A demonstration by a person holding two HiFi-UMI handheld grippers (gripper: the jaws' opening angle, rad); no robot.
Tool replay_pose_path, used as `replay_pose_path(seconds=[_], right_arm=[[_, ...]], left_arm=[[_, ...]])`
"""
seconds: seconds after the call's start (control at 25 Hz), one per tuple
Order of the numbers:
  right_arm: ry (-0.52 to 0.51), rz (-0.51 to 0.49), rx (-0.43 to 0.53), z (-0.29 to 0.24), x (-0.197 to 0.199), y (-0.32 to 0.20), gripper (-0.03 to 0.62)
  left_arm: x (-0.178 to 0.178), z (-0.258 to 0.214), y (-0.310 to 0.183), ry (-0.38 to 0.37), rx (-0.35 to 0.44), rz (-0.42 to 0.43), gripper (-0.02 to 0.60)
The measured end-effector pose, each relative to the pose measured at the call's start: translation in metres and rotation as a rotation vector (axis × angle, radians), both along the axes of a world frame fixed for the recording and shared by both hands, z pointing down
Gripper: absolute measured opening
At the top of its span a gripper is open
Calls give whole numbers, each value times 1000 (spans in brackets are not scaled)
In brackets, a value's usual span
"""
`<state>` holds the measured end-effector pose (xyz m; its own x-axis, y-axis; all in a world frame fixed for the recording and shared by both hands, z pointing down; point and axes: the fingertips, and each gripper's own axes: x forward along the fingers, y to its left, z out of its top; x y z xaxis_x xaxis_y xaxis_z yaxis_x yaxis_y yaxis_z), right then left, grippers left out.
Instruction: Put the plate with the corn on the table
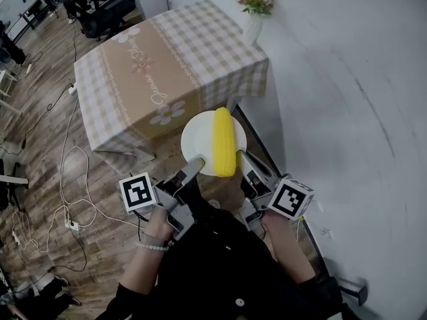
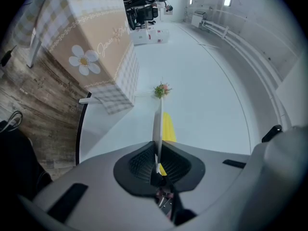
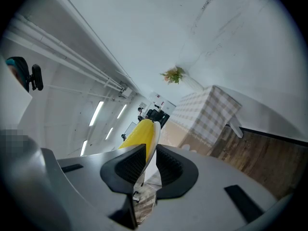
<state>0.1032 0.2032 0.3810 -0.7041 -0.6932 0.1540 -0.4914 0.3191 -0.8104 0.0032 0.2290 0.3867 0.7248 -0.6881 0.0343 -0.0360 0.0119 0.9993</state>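
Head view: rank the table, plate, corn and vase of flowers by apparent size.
1. table
2. plate
3. corn, about as long as the plate is wide
4. vase of flowers, farther off, so true size unsure

Thin plate (image 2: 157,124) edge clamped in left tongs (image 2: 158,163), corn (image 2: 168,128) behind, checked table (image 2: 91,37)
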Motion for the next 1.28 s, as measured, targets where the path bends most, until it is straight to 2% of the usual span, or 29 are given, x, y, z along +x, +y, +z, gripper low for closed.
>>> replay_pose_path(seconds=[0.44,0.56,0.76,1.28], right_arm=[[5,-8,14,-1,17,1,95],[-28,-21,31,-6,13,2,95],[14,6,13,4,27,2,95],[13,47,5,8,35,-19,95]], left_arm=[[17,0,2,-5,10,-2,34],[19,2,3,-6,10,-1,32],[28,6,1,6,2,6,32],[35,10,-23,7,2,42,34]])
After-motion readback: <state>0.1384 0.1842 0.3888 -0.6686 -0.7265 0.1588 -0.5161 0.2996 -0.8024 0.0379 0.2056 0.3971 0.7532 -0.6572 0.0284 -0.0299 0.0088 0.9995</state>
